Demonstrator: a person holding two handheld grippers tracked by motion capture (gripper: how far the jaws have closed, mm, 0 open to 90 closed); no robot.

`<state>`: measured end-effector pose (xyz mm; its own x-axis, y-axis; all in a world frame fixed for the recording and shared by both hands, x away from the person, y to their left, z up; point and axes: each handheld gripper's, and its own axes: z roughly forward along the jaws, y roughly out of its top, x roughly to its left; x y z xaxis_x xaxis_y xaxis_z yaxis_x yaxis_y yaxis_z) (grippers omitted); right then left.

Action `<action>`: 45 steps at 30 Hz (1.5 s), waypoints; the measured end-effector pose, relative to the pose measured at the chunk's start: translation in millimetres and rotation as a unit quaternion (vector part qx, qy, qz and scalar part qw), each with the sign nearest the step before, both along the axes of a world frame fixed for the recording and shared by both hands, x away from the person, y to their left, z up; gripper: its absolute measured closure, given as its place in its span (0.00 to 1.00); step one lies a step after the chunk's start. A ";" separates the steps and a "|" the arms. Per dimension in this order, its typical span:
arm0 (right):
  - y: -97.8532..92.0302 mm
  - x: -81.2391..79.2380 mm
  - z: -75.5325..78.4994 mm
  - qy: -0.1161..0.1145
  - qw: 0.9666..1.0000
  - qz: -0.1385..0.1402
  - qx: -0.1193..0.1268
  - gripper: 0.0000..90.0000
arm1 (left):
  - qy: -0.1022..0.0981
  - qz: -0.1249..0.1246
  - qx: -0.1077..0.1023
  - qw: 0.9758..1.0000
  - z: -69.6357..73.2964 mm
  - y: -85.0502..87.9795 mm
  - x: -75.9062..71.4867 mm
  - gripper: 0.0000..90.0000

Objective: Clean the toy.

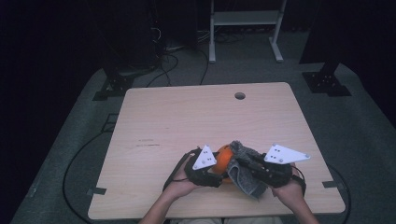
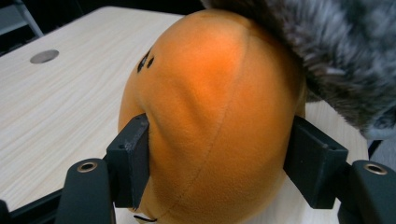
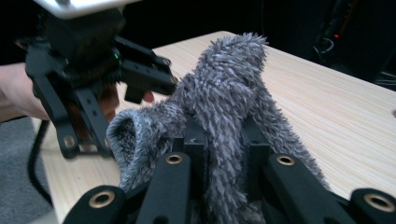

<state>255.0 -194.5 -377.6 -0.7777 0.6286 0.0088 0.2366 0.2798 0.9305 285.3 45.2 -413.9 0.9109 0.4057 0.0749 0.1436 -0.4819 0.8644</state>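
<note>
An orange plush toy [image 1: 223,156] with small black marks sits near the front edge of the wooden table [image 1: 187,116]. My left gripper [image 1: 219,169] is shut on it; in the left gripper view both black pads [image 2: 133,156] press into the sides of the orange plush [image 2: 210,112]. A grey fuzzy cloth [image 1: 245,158] drapes over the toy's right side. My right gripper [image 1: 245,169] is shut on that cloth, and in the right gripper view its jaws pinch a fold of the grey fabric [image 3: 229,98]. A hand holds each gripper.
A round hole [image 1: 240,95] lies near the table's far edge. On the floor beyond stand a white metal frame [image 1: 245,28], black stand bases [image 1: 327,83] and loose cables [image 1: 168,63]. The table's front edge runs just under the hands.
</note>
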 end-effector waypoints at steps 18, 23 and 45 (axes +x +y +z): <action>3.4 -0.3 -7.3 0.007 0.999 0.019 -0.026 0.86 | -0.006 -0.026 0.006 1.000 -21.8 -12.1 0.7 0.36; -22.5 18.8 -16.9 0.030 0.999 -0.027 -0.007 0.85 | -0.001 -0.036 -0.004 0.999 -21.3 -10.2 1.1 0.38; 12.0 49.1 -5.3 0.050 0.998 0.007 0.035 0.86 | -0.105 0.105 0.054 0.987 -0.3 8.7 3.0 0.41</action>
<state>304.1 -182.5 -383.0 -0.7795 0.6128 0.1296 0.3256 0.2197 0.9196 288.3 53.9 -414.2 0.7678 0.5626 0.3065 0.0733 -0.5524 0.8304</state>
